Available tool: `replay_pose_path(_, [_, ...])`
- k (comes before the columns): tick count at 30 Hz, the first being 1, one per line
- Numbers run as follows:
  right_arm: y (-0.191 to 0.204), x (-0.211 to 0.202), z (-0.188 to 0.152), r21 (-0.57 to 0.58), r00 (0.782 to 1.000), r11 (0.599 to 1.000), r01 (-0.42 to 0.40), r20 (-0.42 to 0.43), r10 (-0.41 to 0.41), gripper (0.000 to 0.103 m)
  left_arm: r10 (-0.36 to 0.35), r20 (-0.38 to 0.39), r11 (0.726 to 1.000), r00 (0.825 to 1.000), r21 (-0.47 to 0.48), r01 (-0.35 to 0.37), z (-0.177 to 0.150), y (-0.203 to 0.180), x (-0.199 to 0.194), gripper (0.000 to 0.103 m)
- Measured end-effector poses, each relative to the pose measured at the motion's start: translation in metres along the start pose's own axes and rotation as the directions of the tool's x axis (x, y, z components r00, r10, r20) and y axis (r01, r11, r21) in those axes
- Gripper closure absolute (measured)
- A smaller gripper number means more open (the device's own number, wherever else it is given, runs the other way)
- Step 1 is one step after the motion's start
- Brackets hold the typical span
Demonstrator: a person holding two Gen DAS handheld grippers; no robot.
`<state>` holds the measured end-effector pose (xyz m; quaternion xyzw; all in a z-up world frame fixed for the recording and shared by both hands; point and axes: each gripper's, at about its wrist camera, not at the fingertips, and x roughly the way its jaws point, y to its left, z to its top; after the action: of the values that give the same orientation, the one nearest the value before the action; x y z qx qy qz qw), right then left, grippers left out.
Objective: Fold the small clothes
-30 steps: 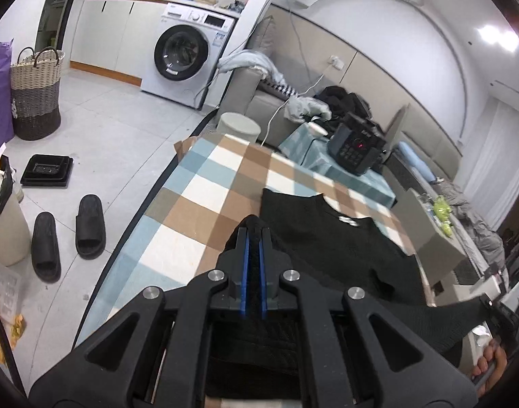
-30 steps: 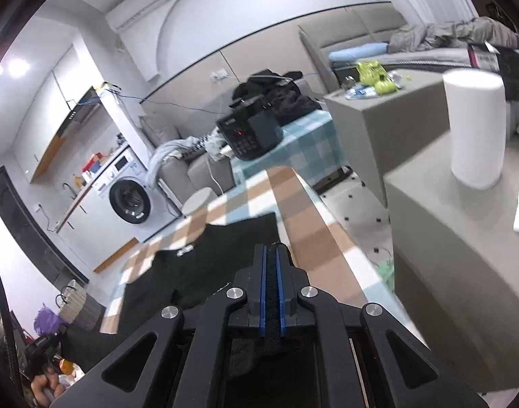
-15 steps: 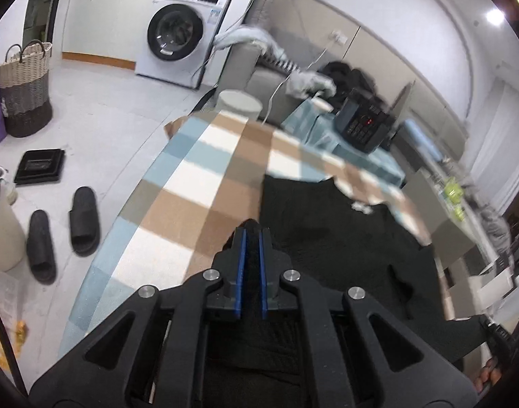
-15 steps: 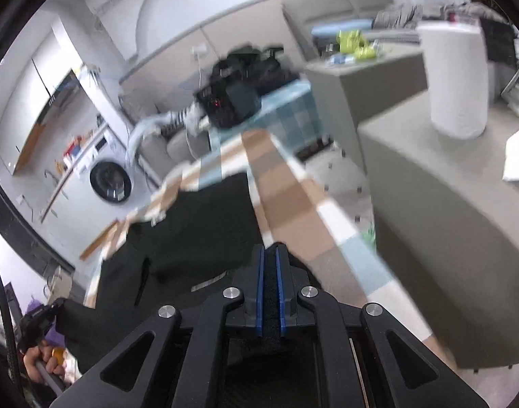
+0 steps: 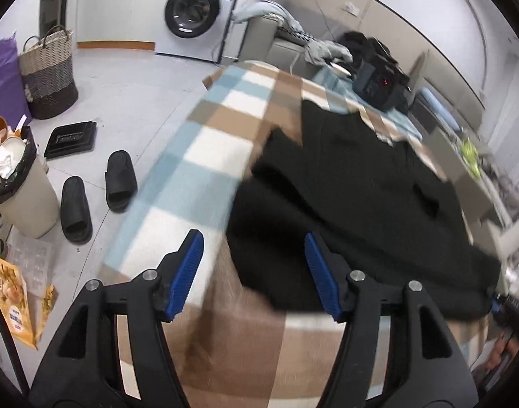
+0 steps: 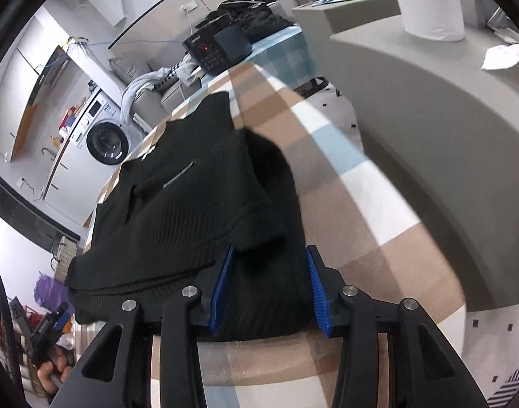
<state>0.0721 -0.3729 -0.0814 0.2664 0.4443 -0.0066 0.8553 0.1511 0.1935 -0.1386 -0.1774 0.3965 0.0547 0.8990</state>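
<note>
The black garment (image 5: 354,197) lies folded on the checked cloth (image 5: 205,156) at twelve o'clock. Both the left gripper (image 5: 254,272) and right gripper (image 6: 267,284) have just been opening, jaws apart; they should be withdrawn straight back so the released hem is not dragged.

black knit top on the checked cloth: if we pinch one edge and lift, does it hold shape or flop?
Likely flops: the black knit top already lies in soft doubled layers with drooping edges. Its ribbed knit looks thick, so probably grippy rather than slippery. It may drag the checked cloth slightly.
</note>
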Motion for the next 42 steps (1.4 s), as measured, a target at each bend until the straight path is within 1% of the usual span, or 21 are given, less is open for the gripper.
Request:
replay_pose_path(3, [0.006, 0.005, -0.002, -0.028, 1.000, 0.999, 0.018, 0.002, -0.018, 0.058, 0.003, -0.034, 0.999, 0.999, 0.044, -0.002, -0.013, -0.012, 0.011, 0.044])
replay_pose_path(5, [0.009, 0.010, 0.001, -0.037, 1.000, 0.999, 0.014, -0.002, -0.014, 0.058, 0.016, -0.055, 0.999, 0.998, 0.052, -0.013, -0.017, -0.017, 0.018, 0.044])
replay_pose_path(7, [0.012, 0.013, 0.003, -0.053, 1.000, 0.998, 0.024, 0.004, -0.024, 0.058, 0.010, -0.069, 0.998, 0.998, 0.055, -0.007, -0.019, -0.021, 0.025, 0.044])
replay_pose_path(10, [0.021, 0.023, 0.009, -0.101, 1.000, 0.995, 0.026, -0.002, -0.026, 0.058, 0.012, -0.061, 0.997, 0.998, 0.073, -0.007, -0.019, -0.028, 0.031, 0.044])
replay_pose_path(12, [0.027, 0.031, 0.012, -0.146, 1.000, 0.989, 0.014, -0.008, -0.016, 0.065, -0.004, -0.063, 0.997, 0.998, 0.078, 0.009, -0.015, -0.032, 0.033, 0.044])
replay_pose_path(13, [0.031, 0.036, 0.014, -0.168, 1.000, 0.985, 0.028, -0.005, -0.030, 0.066, -0.019, -0.064, 0.997, 0.998, 0.075, 0.024, -0.014, -0.033, 0.035, 0.045])
replay_pose_path(14, [0.034, 0.040, 0.016, -0.182, 0.999, 0.982, 0.040, 0.000, -0.041, 0.068, -0.039, -0.067, 0.997, 0.997, 0.071, 0.044, -0.013, -0.034, 0.036, 0.052])
replay_pose_path(15, [0.036, 0.044, 0.019, -0.193, 0.999, 0.980, 0.044, -0.002, -0.045, 0.071, -0.051, -0.071, 0.996, 0.996, 0.072, 0.056, -0.012, -0.036, 0.038, 0.067])
replay_pose_path(17, [0.040, 0.051, 0.026, -0.203, 0.998, 0.978, 0.053, -0.006, -0.055, 0.076, -0.075, -0.088, 0.993, 0.993, 0.088, 0.083, -0.012, -0.040, 0.041, 0.081])
replay_pose_path(20, [0.043, 0.056, 0.030, -0.231, 0.996, 0.970, 0.077, -0.019, -0.084, 0.080, -0.065, -0.084, 0.990, 0.994, 0.117, 0.075, -0.016, -0.043, 0.038, 0.085])
replay_pose_path(23, [0.041, 0.055, 0.028, -0.244, 0.995, 0.966, 0.083, -0.027, -0.092, 0.080, -0.084, -0.087, 0.991, 0.993, 0.100, 0.093, -0.023, -0.039, 0.032, 0.086])
replay_pose_path(29, [0.033, 0.040, 0.013, -0.255, 0.994, 0.963, 0.089, -0.043, -0.103, 0.080, -0.089, -0.093, 0.990, 0.992, 0.104, 0.098, -0.047, -0.035, 0.006, 0.086])
replay_pose_path(34, [0.021, 0.021, -0.005, -0.221, 0.994, 0.972, 0.078, -0.062, -0.094, 0.080, -0.088, -0.103, 0.991, 0.991, 0.087, 0.098, -0.070, -0.027, -0.019, 0.086])
replay_pose_path(38, [0.016, 0.013, -0.014, -0.216, 0.994, 0.973, 0.078, -0.061, -0.093, 0.080, -0.075, -0.100, 0.992, 0.992, 0.094, 0.084, -0.086, -0.026, -0.035, 0.086])
replay_pose_path(40, [0.012, 0.013, -0.013, -0.194, 0.995, 0.979, 0.064, -0.067, -0.078, 0.079, -0.075, -0.096, 0.992, 0.993, 0.094, 0.084, -0.090, -0.025, -0.041, 0.085])
replay_pose_path(42, [0.009, 0.011, -0.009, -0.164, 0.995, 0.986, 0.043, -0.077, -0.057, 0.076, -0.070, -0.087, 0.992, 0.994, 0.094, 0.078, -0.092, -0.025, -0.048, 0.085])
